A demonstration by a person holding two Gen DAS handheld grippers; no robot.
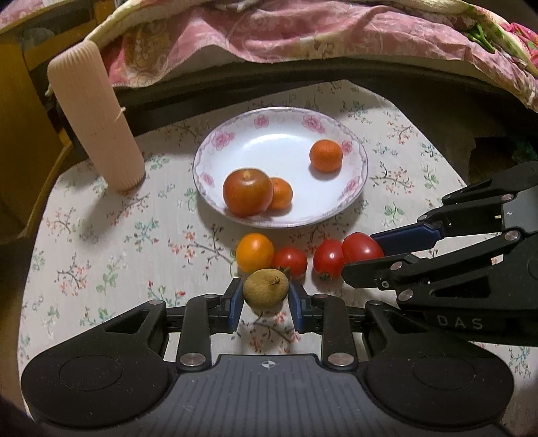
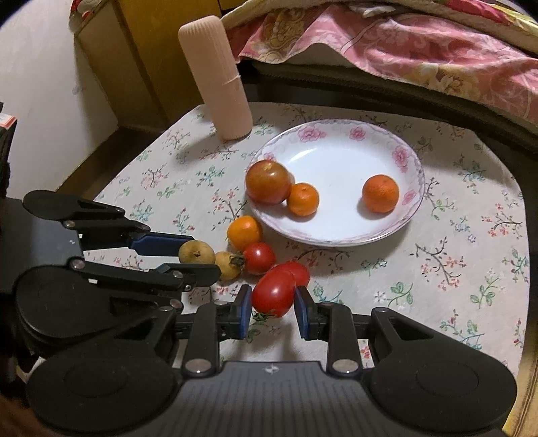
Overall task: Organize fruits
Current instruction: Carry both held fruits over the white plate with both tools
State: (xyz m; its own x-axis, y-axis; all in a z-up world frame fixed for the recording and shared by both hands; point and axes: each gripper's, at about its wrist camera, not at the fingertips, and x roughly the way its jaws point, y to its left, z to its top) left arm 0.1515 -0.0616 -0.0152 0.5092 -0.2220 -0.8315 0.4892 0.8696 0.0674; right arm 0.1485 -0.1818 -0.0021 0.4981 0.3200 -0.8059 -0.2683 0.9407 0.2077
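Note:
A floral plate [image 1: 353,188] [image 2: 413,188] holds a large tomato [image 1: 247,191] [image 2: 268,182] and two mandarins [image 1: 325,155] [image 2: 380,193]. In front of it lie an orange fruit [image 1: 254,251] [image 2: 244,232] and red tomatoes [image 1: 290,262] [image 2: 259,258]. My left gripper [image 1: 265,299] [image 2: 198,259] is shut on a brown-yellow longan [image 1: 265,291] [image 2: 196,252]. A second longan [image 2: 228,265] lies beside it. My right gripper [image 2: 273,302] [image 1: 363,259] is shut on a red tomato [image 2: 273,297] [image 1: 361,248], with another red tomato [image 1: 328,258] [image 2: 297,271] touching it.
A tall ribbed beige cylinder [image 1: 97,117] [image 2: 215,77] stands at the table's back left. A pink floral blanket [image 1: 302,30] [image 2: 403,43] lies beyond the table's far edge. A yellow wooden cabinet [image 2: 127,60] stands at the left.

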